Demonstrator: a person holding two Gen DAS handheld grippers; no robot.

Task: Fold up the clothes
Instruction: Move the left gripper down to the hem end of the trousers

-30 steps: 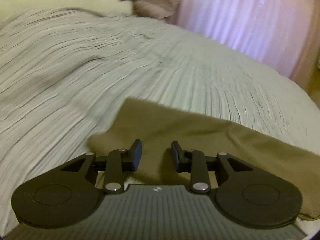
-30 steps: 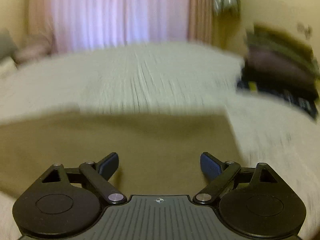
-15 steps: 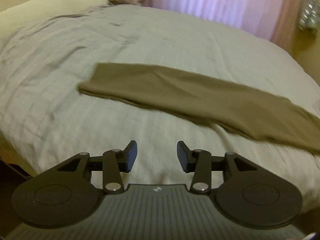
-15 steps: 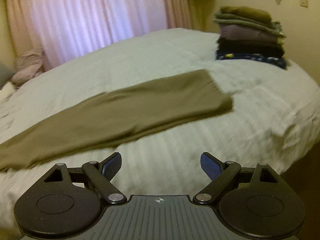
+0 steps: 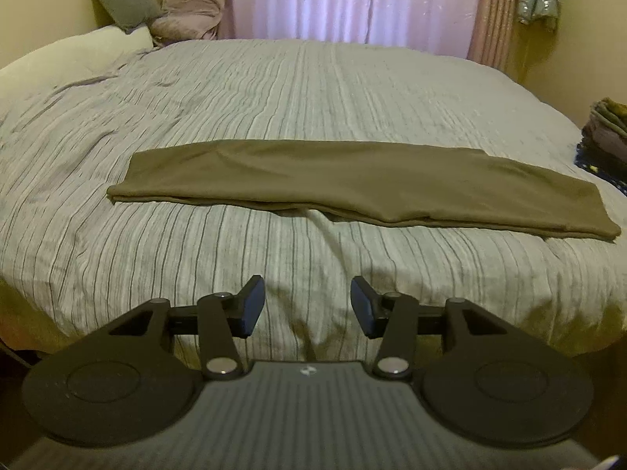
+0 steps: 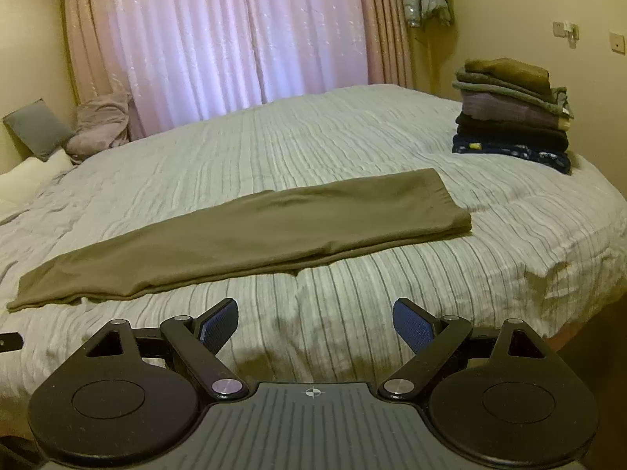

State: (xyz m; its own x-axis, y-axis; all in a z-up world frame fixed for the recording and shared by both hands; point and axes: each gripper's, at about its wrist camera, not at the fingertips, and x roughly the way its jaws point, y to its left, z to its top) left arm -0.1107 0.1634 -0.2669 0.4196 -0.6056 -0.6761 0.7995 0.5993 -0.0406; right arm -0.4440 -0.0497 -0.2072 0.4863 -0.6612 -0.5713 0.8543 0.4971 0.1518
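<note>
I have let go the olive garment (image 5: 352,184), my left fingers (image 5: 252,305) are opening empty, my right fingers (image 6: 411,325) are spread, and the next fold on the bed (image 5: 313,90) can begin.

Both views taken from the near edge of the bed (image 5: 274,90), angled downward toward the curtain (image 6: 235,39), olive garment (image 5: 352,184) shared, folded stack (image 6: 509,113) fully seen from the right only

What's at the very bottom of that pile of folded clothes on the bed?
At the bottom of the pile of folded clothes lies a dark blue patterned piece, resting on the striped bedcover. Only its edge shows; the rest is covered by the darker, purple, grey and olive pieces above.
</note>
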